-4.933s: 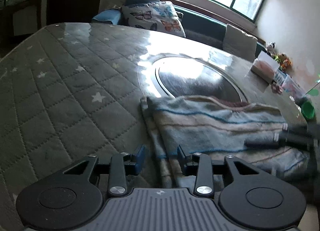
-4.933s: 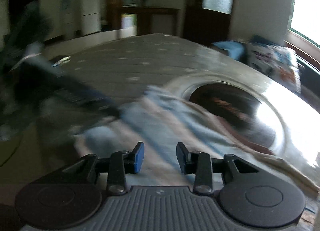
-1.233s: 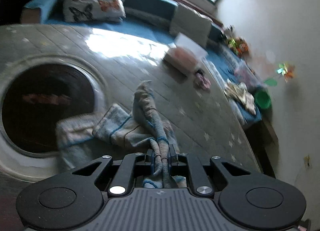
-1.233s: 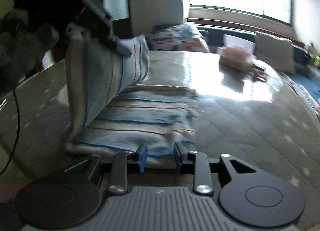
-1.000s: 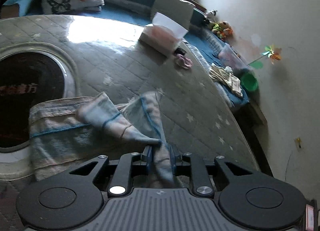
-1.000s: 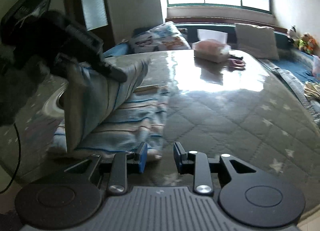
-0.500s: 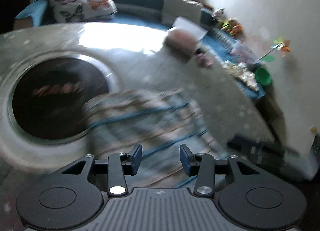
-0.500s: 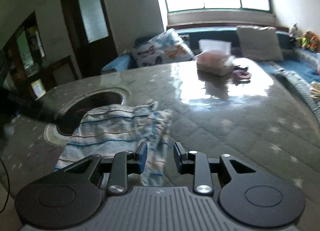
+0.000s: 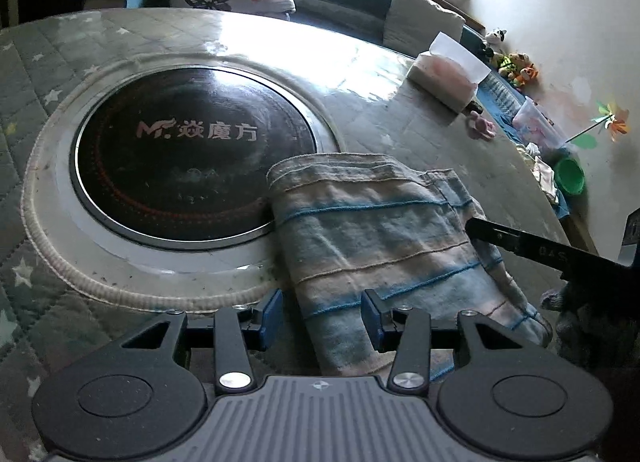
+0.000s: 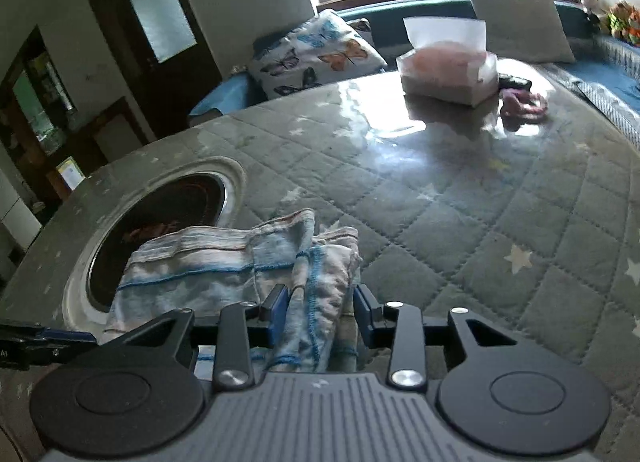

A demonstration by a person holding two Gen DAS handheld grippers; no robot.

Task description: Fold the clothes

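Striped cloth (image 9: 384, 238) overlapping round cooktop (image 9: 188, 154), tissue box (image 10: 448, 70) beyond, left jaws spread, right jaws opening around its edge.

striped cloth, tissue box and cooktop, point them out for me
striped cloth (image 9: 372, 230), left wrist view, middle of its top layer
tissue box (image 10: 448, 74), right wrist view, front face
cooktop (image 9: 192, 150), left wrist view, dark glass centre

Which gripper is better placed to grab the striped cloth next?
Right, probably. The right gripper, jaws opening, straddles the striped cloth's bunched edge; the left gripper hangs open above flat fabric.
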